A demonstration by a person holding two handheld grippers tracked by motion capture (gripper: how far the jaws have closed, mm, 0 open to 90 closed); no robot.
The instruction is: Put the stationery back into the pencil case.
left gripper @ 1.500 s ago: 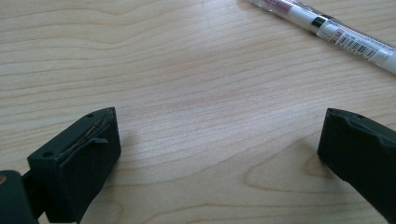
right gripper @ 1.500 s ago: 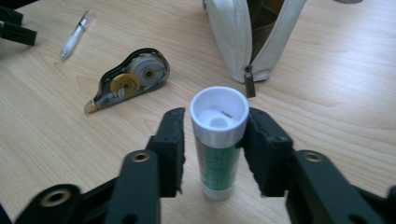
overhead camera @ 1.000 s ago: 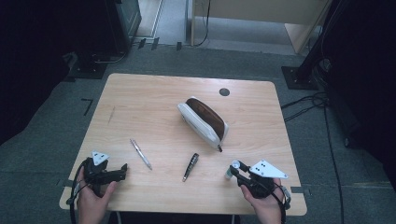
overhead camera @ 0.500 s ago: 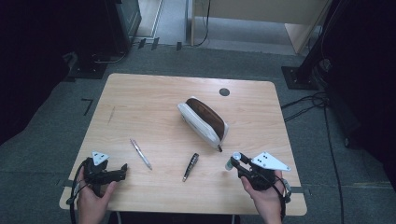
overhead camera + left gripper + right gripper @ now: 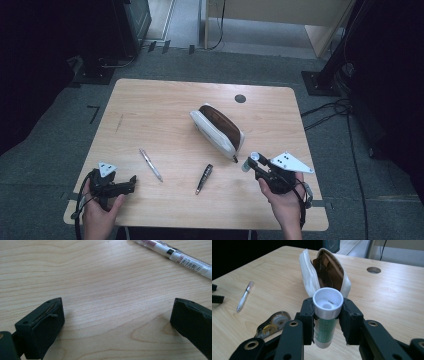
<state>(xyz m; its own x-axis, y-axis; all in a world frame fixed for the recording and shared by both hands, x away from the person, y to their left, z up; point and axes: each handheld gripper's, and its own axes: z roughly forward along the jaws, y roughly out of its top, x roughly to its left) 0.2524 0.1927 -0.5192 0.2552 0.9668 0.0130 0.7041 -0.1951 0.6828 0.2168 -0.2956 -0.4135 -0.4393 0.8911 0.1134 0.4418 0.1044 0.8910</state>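
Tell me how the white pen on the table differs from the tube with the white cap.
The pen lies flat on the table, untouched; the tube is clamped upright in the right gripper, lifted off the wood. The pen is long and thin, clear and white; the tube is short and thick, green with a wide white cap. Both are small desk items near the open pouch.

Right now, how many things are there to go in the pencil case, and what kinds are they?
Pens: 1, the clear pen lying on the table.
Correction tape: 1, the dark one near the front edge.
Glue sticks: 1, the glue stick gripped in the right gripper.
Pencil cases: 1, the open white pencil case.
Total: 3 things to go in, plus the case makes 4.
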